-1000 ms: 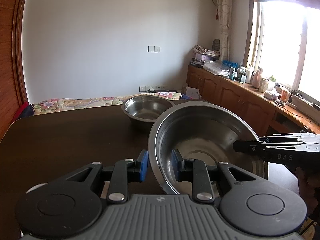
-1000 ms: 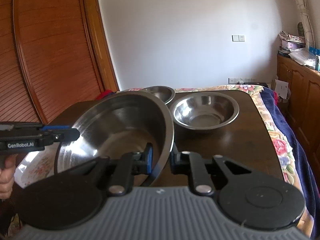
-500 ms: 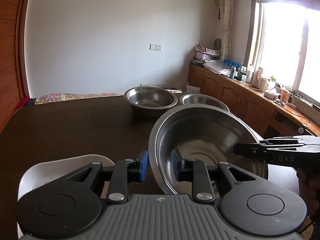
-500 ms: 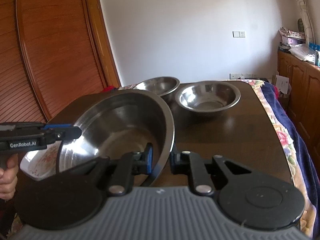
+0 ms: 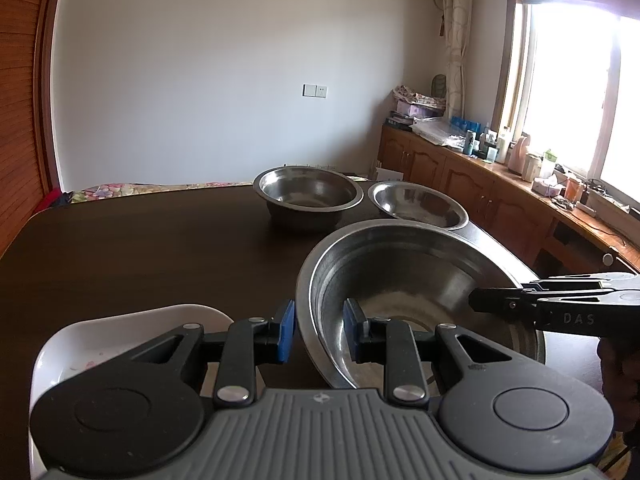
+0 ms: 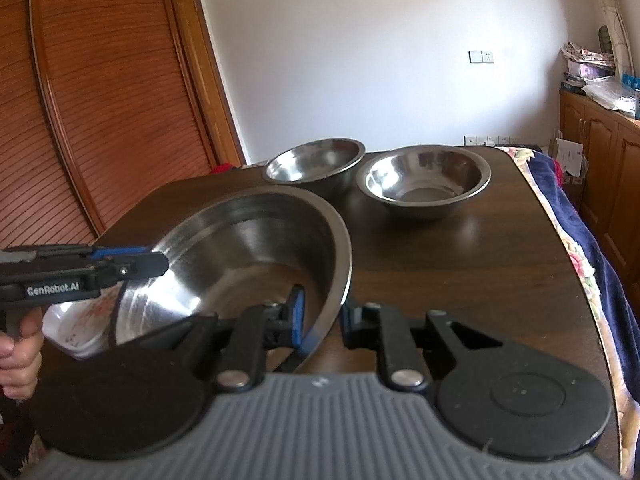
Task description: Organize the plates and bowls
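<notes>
Left wrist view: the large steel basin (image 5: 420,300) is held above the bench (image 5: 140,248), its rim straddled by the left gripper (image 5: 319,330) and the right gripper (image 6: 322,320), jaws seemingly pinching. A slack pinch could tip it onto the white plate (image 5: 120,340) below.

Shiny steel large bowl (image 5: 420,280), glossy dark wood table (image 5: 140,248), glazed white plate (image 5: 120,336)

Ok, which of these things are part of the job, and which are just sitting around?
Part of the job: big steel bowl held by both grippers, deep steel bowl, wide steel bowl, white flowered dish.

Just around: bottles on the cabinet, bedspread, wooden door.
</notes>
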A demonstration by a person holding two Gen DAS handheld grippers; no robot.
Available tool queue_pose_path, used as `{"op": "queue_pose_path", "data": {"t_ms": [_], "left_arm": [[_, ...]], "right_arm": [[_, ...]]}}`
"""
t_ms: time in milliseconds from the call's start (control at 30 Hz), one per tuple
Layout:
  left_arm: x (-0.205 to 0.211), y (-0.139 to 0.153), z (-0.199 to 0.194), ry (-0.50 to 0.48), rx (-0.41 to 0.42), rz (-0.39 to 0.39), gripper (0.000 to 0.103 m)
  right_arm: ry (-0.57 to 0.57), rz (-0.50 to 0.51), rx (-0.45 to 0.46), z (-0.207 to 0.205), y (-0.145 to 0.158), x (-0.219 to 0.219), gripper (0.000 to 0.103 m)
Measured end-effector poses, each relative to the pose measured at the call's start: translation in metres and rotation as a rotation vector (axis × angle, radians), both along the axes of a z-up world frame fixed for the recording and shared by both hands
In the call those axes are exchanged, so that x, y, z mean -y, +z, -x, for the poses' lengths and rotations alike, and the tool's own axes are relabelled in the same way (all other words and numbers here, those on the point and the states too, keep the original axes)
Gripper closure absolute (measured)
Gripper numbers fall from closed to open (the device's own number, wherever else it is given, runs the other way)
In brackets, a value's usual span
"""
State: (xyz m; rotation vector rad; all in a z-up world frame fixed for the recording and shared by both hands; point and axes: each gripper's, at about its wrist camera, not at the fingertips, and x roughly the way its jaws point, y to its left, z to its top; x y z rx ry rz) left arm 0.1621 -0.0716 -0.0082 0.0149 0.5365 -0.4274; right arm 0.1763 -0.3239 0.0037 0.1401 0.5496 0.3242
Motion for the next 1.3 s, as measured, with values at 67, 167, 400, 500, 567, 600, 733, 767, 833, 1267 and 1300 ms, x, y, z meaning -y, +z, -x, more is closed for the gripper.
{"op": "queue_pose_path", "data": {"t_ms": [67,167,400,500,567,600,733,767,833,1267,1300], "left_arm": [[0.000,-0.001,-0.001,-0.004,0.000,-0.003,0.048],[0.000,-0.002,-0.002,-0.007,-0.001,-0.003,0.048],[0.002,-0.005,-0.005,-0.012,-0.008,-0.008,0.048],[0.002,-0.005,-0.006,-0.005,-0.003,-0.008,0.047],[0.002,-0.004,-0.007,0.002,-0.002,-0.007,0.044],[0.002,-0.004,-0.007,0.003,-0.001,-0.006,0.042],[-0.002,-0.001,-0.007,0.010,0.005,0.001,0.031],[-0.002,0.000,-0.008,0.012,0.008,0.004,0.030],[-0.004,0.005,-0.006,0.012,0.016,0.009,0.027],[0.017,0.051,-0.034,-0.044,0.082,-0.026,0.023],[0.023,0.054,-0.038,-0.053,0.088,-0.041,0.023]], "right_arm": [[0.000,-0.006,0.000,0.001,0.000,0.000,0.082],[0.001,-0.012,0.001,0.002,-0.001,0.002,0.081],[0.007,-0.007,-0.005,0.000,-0.003,0.000,0.080],[0.006,0.016,0.005,0.001,-0.003,-0.004,0.080],[0.003,0.014,0.009,0.002,-0.003,-0.003,0.080],[0.000,0.011,0.009,0.002,-0.003,-0.002,0.080],[-0.027,0.004,0.030,0.004,0.002,0.003,0.066],[-0.033,0.000,0.038,0.005,0.004,0.006,0.062],[-0.041,0.000,0.049,0.005,0.008,0.010,0.061],[-0.054,0.056,0.128,-0.022,0.037,0.040,0.060],[-0.055,0.063,0.129,-0.027,0.038,0.042,0.060]]}}
